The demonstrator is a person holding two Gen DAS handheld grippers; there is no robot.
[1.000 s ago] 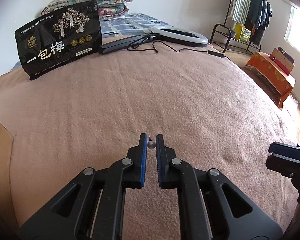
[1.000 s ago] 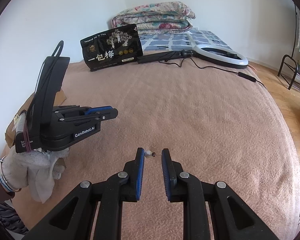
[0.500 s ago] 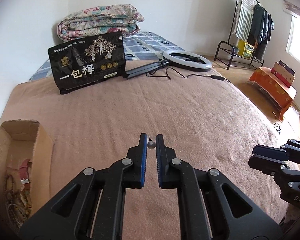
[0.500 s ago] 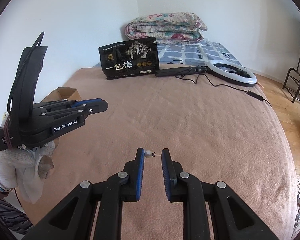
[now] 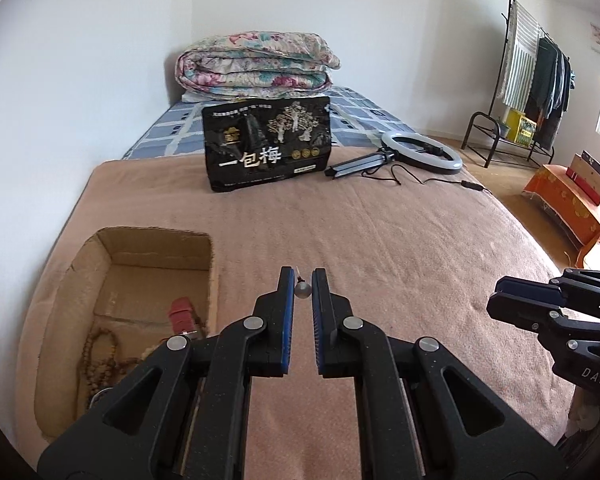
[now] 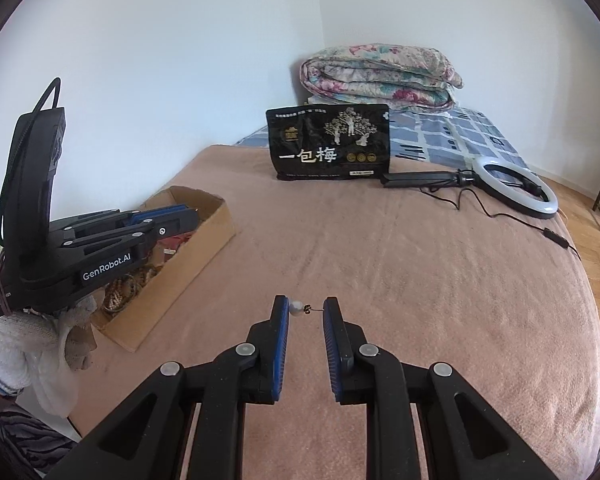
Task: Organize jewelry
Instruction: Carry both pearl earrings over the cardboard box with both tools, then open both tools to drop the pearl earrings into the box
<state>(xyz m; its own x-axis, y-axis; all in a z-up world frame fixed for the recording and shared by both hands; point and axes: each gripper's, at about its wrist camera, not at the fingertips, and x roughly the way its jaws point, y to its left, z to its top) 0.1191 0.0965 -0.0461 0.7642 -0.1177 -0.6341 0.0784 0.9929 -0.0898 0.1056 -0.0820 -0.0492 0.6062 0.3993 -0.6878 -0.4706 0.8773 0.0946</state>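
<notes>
My left gripper (image 5: 302,285) is shut on a grey pearl earring (image 5: 302,289), held above the pink blanket just right of a cardboard box (image 5: 104,248). The box holds a bead strand (image 5: 96,356) and a red item (image 5: 181,312). My right gripper (image 6: 305,309) is shut on a white pearl earring (image 6: 297,307), pinched end to end between pearl and pin, above the blanket. In the right wrist view the left gripper (image 6: 172,216) hovers over the box (image 6: 204,236). In the left wrist view the right gripper's fingers (image 5: 516,300) show at the right edge.
A black snack bag (image 5: 267,148) stands at the far end of the pink blanket (image 5: 380,240). A ring light (image 5: 420,152) with a cable lies to its right. A folded quilt (image 5: 256,64) lies behind. A clothes rack (image 5: 528,80) stands by the floor at the right.
Both grippers have swung left toward the cardboard box, each keeping its earring. The box has come fully into both views, and the left gripper now hangs over it.
</notes>
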